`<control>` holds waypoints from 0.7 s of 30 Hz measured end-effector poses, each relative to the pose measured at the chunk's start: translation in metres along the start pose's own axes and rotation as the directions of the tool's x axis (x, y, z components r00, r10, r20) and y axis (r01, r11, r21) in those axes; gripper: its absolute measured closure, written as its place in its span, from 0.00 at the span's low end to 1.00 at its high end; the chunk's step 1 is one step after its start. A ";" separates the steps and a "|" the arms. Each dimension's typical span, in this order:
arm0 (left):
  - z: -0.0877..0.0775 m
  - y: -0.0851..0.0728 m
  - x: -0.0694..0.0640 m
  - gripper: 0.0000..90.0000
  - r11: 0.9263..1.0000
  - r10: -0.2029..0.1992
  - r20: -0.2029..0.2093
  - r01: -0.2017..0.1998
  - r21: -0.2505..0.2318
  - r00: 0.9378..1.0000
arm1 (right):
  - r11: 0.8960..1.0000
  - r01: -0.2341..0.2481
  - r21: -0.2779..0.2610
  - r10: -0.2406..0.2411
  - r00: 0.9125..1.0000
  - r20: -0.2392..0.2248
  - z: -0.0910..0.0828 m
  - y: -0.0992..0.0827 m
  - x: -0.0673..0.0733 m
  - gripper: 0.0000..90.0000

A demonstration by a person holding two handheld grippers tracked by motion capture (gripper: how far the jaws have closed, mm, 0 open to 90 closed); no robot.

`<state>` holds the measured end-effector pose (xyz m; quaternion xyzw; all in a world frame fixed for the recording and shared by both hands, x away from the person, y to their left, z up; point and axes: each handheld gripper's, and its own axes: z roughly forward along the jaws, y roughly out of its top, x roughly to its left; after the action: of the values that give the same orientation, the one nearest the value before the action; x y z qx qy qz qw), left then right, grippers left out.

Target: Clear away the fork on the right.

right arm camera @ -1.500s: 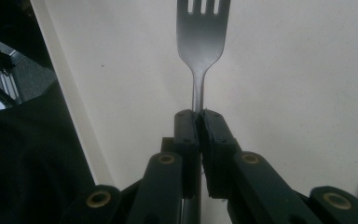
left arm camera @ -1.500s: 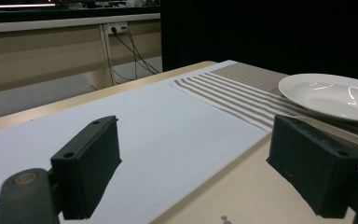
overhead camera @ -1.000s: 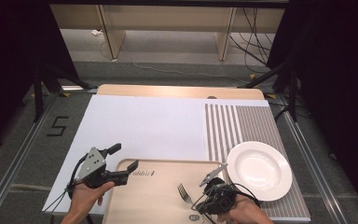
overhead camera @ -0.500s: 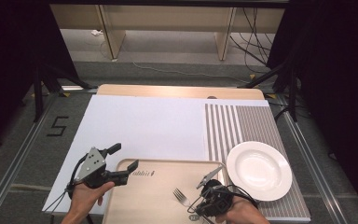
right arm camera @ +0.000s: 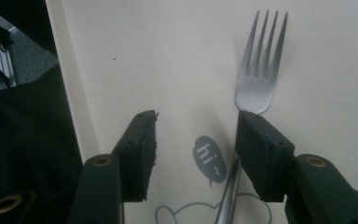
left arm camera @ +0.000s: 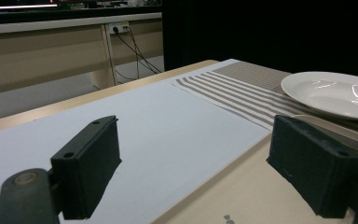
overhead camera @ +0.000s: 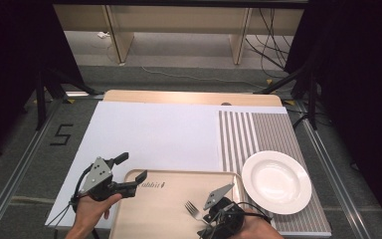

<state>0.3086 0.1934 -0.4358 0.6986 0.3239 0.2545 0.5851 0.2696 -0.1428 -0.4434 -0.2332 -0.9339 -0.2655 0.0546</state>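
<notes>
The fork [overhead camera: 193,210] lies flat on the tray [overhead camera: 144,214] near the tray's front right corner, tines pointing away from the person. The right tongs [right arm camera: 196,140] stand spread over it and have just been opening; the handle [right arm camera: 227,191] runs beside the inner face of one jaw and partly under it, and no pad presses on it, so the fork is free.

Handling, as a judgement: stiff metal, light, smooth — liable to slip or pivot in a narrow pinch. It lies low against the tray, so the jaws must come down to the surface and close across the handle at mid-length, not on the tines or the thin neck.

The left tongs [overhead camera: 122,174] sit at the tray's front left corner, jaws spread — one over the tray's rim, the other over the white sheet [overhead camera: 154,134] — with nothing between them.

Farther out, a white plate [overhead camera: 276,181] rests on the striped mat [overhead camera: 258,132] at the tabletop's right side, just beside the tray's right edge. Nothing lies between fork and plate except the tray's raised rim, which the fork must clear. The white sheet beyond is bare.
</notes>
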 end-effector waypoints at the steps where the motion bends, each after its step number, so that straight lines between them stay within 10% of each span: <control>1: 0.000 0.000 0.000 0.18 1.000 0.001 0.000 -0.001 0.001 1.000 | 1.000 0.006 0.000 -0.006 1.000 0.010 0.001 0.000 0.002 0.62; 8: -0.001 0.000 -0.001 0.18 1.000 0.006 -0.006 -0.006 0.007 1.000 | 1.000 0.003 0.022 -0.005 0.994 0.112 0.005 -0.001 0.003 0.87; 21: 0.000 0.000 -0.001 0.18 1.000 0.006 -0.007 -0.006 0.008 1.000 | 0.996 -0.007 0.094 -0.008 0.988 0.154 0.015 -0.002 0.003 1.00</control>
<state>0.3077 0.1926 -0.4355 0.7010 0.3245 0.2575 0.5805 0.2660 -0.1355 -0.4563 -0.2499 -0.9468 -0.2026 -0.0070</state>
